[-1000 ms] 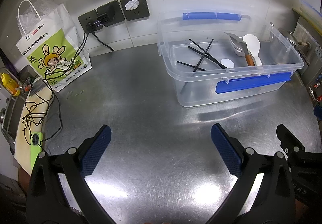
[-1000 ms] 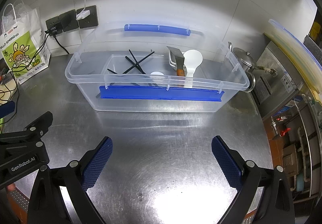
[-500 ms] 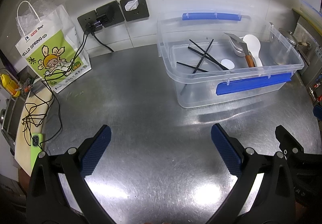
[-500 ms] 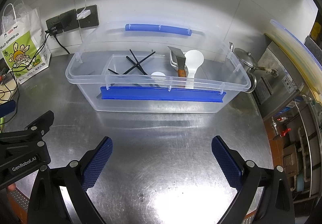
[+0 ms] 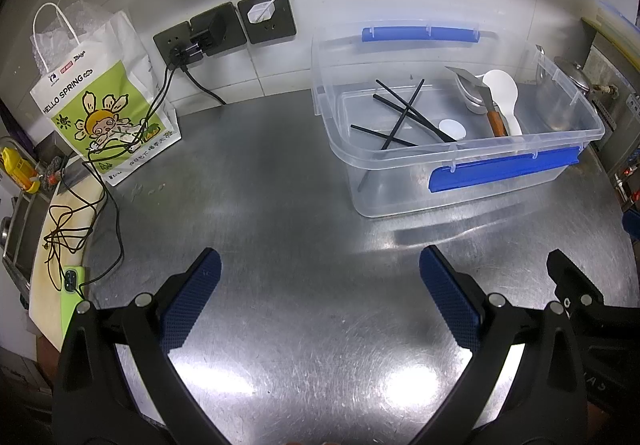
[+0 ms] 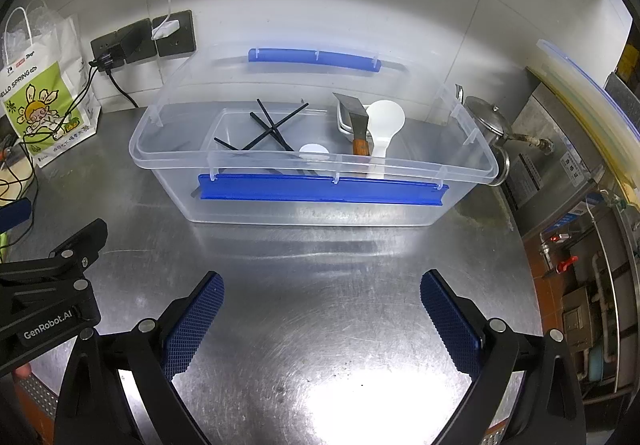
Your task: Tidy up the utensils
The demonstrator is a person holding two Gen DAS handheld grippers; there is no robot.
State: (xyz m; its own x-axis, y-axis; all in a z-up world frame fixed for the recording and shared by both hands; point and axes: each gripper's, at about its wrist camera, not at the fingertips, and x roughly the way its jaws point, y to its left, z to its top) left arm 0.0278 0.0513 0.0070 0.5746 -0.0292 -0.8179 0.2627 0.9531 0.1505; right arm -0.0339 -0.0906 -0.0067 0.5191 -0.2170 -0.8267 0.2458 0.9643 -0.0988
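Steel counter [image 6: 320, 325], clear blue-handled utensil bin [image 6: 312, 201]

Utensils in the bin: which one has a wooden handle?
The metal scraper, lying against the white spoon at the bin's right end. The chopsticks are all black.

One clear bin [image 6: 168, 161], four black chopsticks [image 6: 272, 131], one white spoon [image 6: 385, 121], one scraper [image 6: 356, 115]

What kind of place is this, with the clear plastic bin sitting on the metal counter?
Probably a commercial or back-of-house kitchen: a scratched stainless steel counter, a white tiled wall, a lidded steel pot beside metal equipment, and a clear plastic bin with blue handles holding utensils.
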